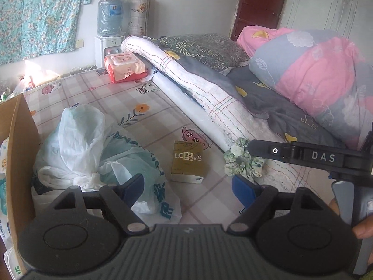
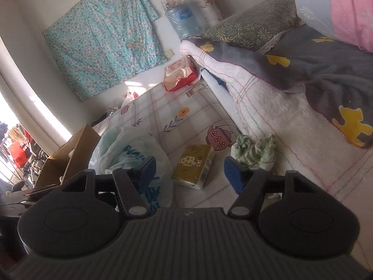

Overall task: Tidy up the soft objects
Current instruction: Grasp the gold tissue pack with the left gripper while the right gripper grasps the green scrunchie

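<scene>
On the checked mattress, a green scrunchie (image 1: 242,161) is seen beside a yellow tissue pack (image 1: 187,162). Both the left gripper (image 1: 188,189) and right gripper (image 2: 188,172) are held with jaws spread, empty. Only the left view shows the right gripper's arm and a hand (image 1: 363,227).

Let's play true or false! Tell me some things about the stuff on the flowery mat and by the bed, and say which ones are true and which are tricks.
1. The gold tissue pack lies on the mat. True.
2. The green scrunchie sits inside the cardboard box. False: it lies on the mat beside the white blanket.
3. The left gripper squeezes the tissue pack. False: it is open, with nothing between its fingers.
4. A red wipes pack lies at the far end of the mat. True.
5. The right gripper is open and holds nothing. True.
6. The plastic bags hang on the wall. False: they lie crumpled on the mat next to the box.
</scene>
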`<state>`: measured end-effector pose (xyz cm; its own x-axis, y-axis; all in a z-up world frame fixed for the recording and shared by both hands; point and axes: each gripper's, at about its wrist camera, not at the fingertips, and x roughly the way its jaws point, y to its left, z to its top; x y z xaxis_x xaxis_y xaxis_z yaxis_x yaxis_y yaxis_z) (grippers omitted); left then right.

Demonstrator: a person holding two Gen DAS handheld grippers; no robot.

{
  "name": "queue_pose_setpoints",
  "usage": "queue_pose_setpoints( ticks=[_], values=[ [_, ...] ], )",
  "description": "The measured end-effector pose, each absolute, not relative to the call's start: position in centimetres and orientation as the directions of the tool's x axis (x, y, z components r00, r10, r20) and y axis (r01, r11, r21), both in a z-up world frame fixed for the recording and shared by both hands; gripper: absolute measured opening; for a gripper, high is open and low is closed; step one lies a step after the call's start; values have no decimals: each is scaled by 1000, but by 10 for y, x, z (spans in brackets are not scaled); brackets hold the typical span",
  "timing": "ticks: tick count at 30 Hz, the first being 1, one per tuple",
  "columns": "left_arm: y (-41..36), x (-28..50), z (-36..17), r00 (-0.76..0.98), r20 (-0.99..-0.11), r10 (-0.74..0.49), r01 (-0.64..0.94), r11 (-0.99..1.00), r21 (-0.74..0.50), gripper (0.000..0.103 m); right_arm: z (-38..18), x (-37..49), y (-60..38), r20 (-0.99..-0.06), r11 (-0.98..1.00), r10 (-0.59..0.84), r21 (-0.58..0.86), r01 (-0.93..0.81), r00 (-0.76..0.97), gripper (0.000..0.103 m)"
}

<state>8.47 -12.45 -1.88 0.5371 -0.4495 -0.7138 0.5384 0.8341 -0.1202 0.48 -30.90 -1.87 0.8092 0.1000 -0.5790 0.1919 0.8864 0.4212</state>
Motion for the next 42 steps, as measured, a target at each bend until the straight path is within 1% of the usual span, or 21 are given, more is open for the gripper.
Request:
queue_pose_setpoints(
  ticks=[2,3,7,9,13,17,20,25,27,31,33,34,35,39,42],
  values=[
    [-140,93,-25,522,-732,-438,565,820,-89,77,-24,7,-321,-588,898,50,381,221,807,63],
    [-145,96,-28,518,-736,-435,573,816,-79,77,-26,10,-326,-592,901,36,368,230,805,63],
    [-164,112,-38,498,-757,-423,597,801,-54,76,-36,27,-338,-617,918,-3,310,247,787,58],
    [-173,119,-43,486,-765,-422,607,793,-52,76,-45,37,-342,-636,926,-6,288,245,772,52],
    [-190,132,-57,468,-790,-395,616,787,-28,76,-59,53,-346,-670,938,-21,243,246,742,46],
    [-204,143,-69,462,-814,-351,625,780,18,76,-66,58,-351,-683,942,-25,229,247,730,36],
    [-212,150,-77,452,-832,-322,626,779,39,76,-69,58,-355,-685,939,-25,233,251,728,23],
    [-221,165,-90,429,-860,-275,612,789,53,76,-71,54,-362,-676,923,5,287,257,737,21],
    [-224,172,-95,413,-875,-251,600,798,55,71,-72,55,-361,-675,924,6,287,255,738,21],
    [-226,184,-105,382,-901,-208,573,818,54,66,-72,53,-359,-668,926,1,281,251,744,20],
    [-227,185,-108,379,-903,-202,568,821,55,62,-73,52,-358,-664,926,-2,282,252,748,17],
    [-226,185,-107,382,-901,-207,565,823,51,60,-73,53,-358,-663,925,-2,283,253,749,16],
    [-226,186,-106,381,-900,-211,562,826,45,54,-73,52,-358,-661,925,-4,283,253,751,13],
    [-224,181,-101,394,-893,-218,555,831,42,54,-67,49,-354,-645,928,-13,276,249,764,9],
    [-221,175,-92,400,-886,-236,553,832,29,54,-60,44,-352,-626,927,-11,286,243,780,8]
  ],
)
